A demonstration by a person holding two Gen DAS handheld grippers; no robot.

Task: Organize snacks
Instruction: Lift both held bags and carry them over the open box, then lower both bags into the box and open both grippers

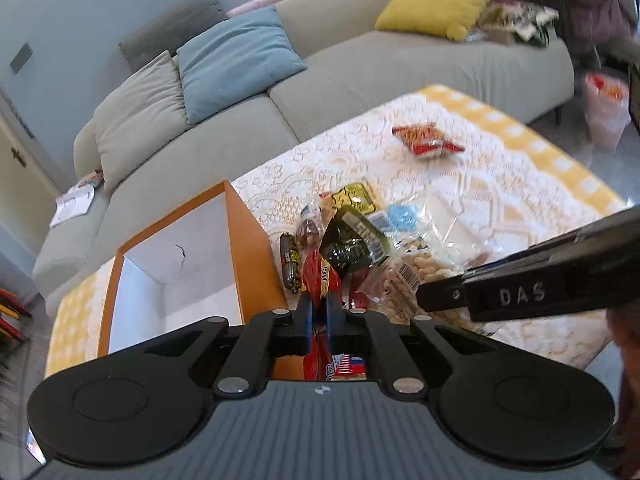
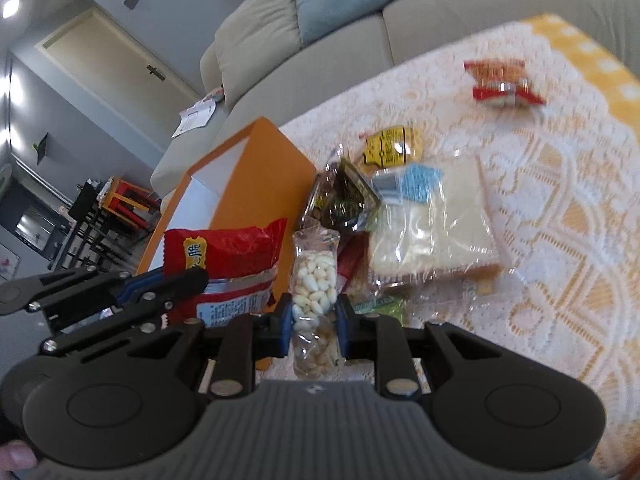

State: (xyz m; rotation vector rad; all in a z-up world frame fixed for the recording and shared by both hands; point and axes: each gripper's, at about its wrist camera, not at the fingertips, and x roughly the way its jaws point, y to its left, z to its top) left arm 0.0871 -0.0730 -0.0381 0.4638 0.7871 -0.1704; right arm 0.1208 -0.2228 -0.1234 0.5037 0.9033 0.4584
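Note:
My left gripper (image 1: 318,308) is shut on a red snack packet (image 1: 320,280), held above the table beside the orange box (image 1: 248,240), whose white inside shows nothing in it. In the right wrist view that red packet (image 2: 232,256) hangs from the left gripper (image 2: 188,280) in front of the orange box (image 2: 260,176). My right gripper (image 2: 314,316) is shut on a narrow clear packet of white kernels (image 2: 314,288). It enters the left wrist view from the right as a black arm (image 1: 440,296).
A pile lies right of the box: a dark green packet (image 2: 348,196), a yellow packet (image 2: 394,146), a clear bread bag (image 2: 432,232), a sausage stick (image 1: 290,264). A red packet (image 2: 502,82) lies apart on the lace tablecloth (image 2: 560,220). A grey sofa (image 1: 360,80) stands behind.

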